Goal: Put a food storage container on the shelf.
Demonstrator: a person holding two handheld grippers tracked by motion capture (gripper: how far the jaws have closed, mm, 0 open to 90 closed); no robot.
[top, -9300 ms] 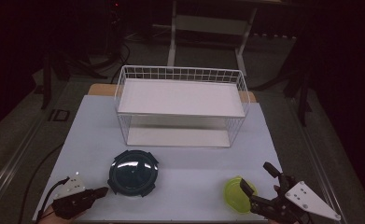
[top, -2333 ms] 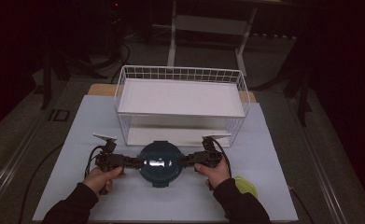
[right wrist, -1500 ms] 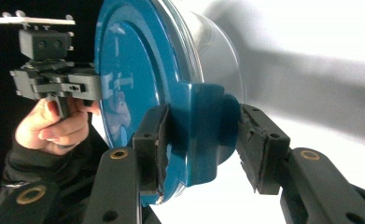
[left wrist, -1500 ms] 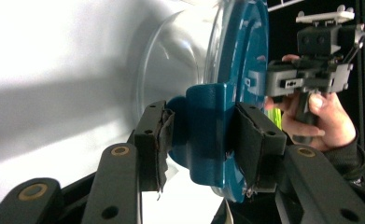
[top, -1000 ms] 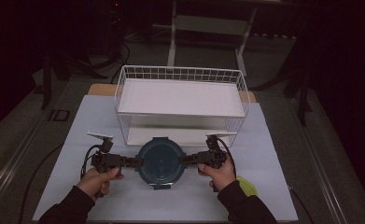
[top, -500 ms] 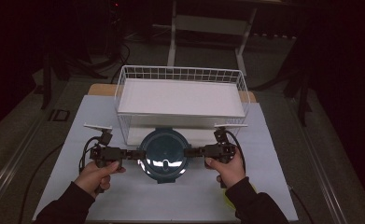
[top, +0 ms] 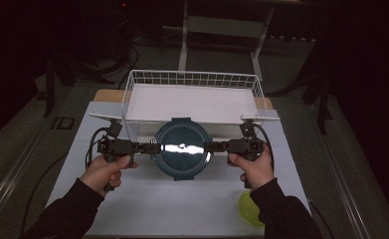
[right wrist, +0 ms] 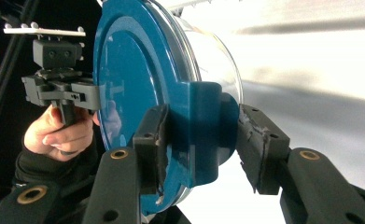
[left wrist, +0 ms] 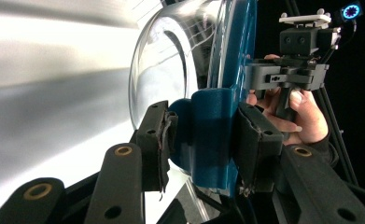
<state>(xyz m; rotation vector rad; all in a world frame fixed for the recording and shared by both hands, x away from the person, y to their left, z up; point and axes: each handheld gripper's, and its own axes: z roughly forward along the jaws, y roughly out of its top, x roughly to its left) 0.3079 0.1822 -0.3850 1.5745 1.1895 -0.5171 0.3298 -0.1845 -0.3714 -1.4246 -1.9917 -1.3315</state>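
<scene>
- Blue-lidded glass container (top: 182,148) sits in the middle of the high view, held between the two grippers, just in front of the white wire basket (top: 192,94).
- Its round lid faces up toward the camera and catches a bright glare across the centre.
- Left gripper (top: 147,147) comes in from the left of the frame and meets the container's left edge; the person's left hand (top: 105,172) grips its handle below.
- In the left gripper view, the jaws (left wrist: 201,140) are clamped on a blue side tab of the lid, one pad on the glass side and one on the lid's top side, with the clear bowl bulging off to the upper left.
- Right gripper (top: 214,146) reaches in from the right and meets the container's right edge, with the right hand (top: 251,167) under it.
- In the right gripper view, the jaws (right wrist: 201,140) straddle the opposite blue tab; the left pad presses on the lid, while the right pad sits close beside the tab, and I cannot tell whether it touches.
- Each gripper view shows the other gripper and its hand beyond the far edge of the lid.
- White table (top: 182,209) lies beneath, and a yellow-green bowl (top: 249,209) rests at the lower right, near the right sleeve and well apart from the container.
</scene>
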